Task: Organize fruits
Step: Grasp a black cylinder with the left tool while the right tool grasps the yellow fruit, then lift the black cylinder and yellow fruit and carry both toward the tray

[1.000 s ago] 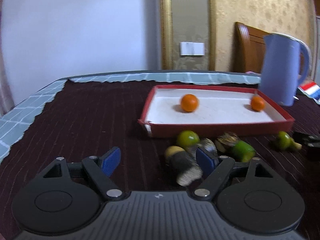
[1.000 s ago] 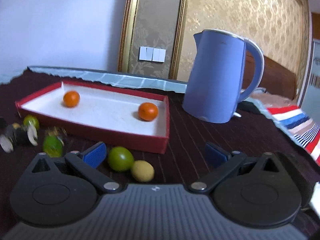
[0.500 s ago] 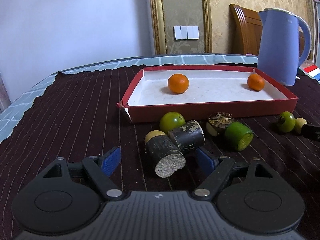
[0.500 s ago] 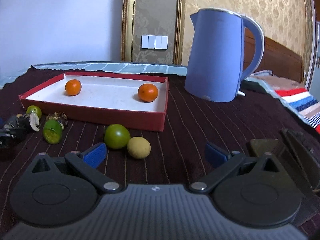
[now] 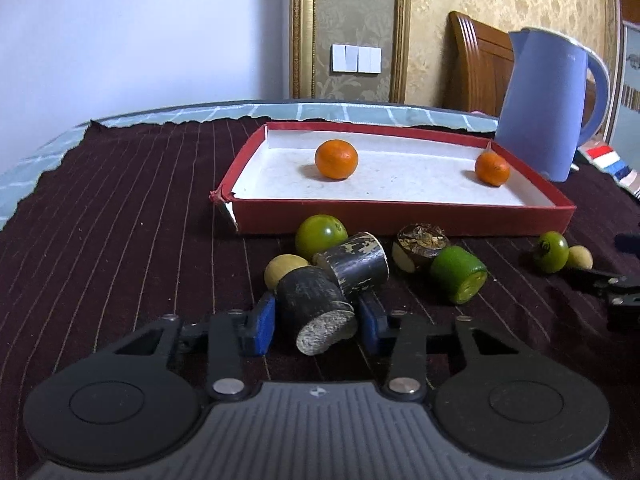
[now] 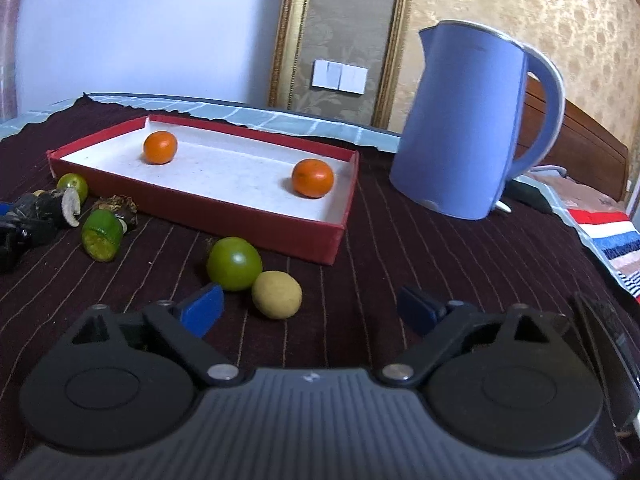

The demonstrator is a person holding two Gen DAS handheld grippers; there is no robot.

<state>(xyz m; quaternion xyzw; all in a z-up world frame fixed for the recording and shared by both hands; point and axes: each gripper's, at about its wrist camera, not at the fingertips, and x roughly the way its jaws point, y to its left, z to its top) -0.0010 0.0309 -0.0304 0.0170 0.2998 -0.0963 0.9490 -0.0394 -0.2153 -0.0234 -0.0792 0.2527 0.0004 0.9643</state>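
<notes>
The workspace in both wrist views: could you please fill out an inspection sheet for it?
Surface: dark striped cloth over a table.
Job's things: red tray holds two oranges; green fruits, yellow fruits and dark cane pieces lie in front of it.
Clutter: blue kettle.
Grippers: left gripper closing around dark cane piece; right gripper closing, nothing between its fingers.
Cables: nothing seen.
Surroundings: wall switches, wooden chair.

— Is the light good here?
— Soft and dim, like daylight. The oranges [image 5: 336, 159] give faint shadows toward 7 o'clock on the white tray [image 5: 400, 178].
— And sharpness?
— Mostly sharp; the kettle [image 6: 464, 128] looks slightly blurred. The fisheye bends the walls at 3 and 9 o'clock.
</notes>
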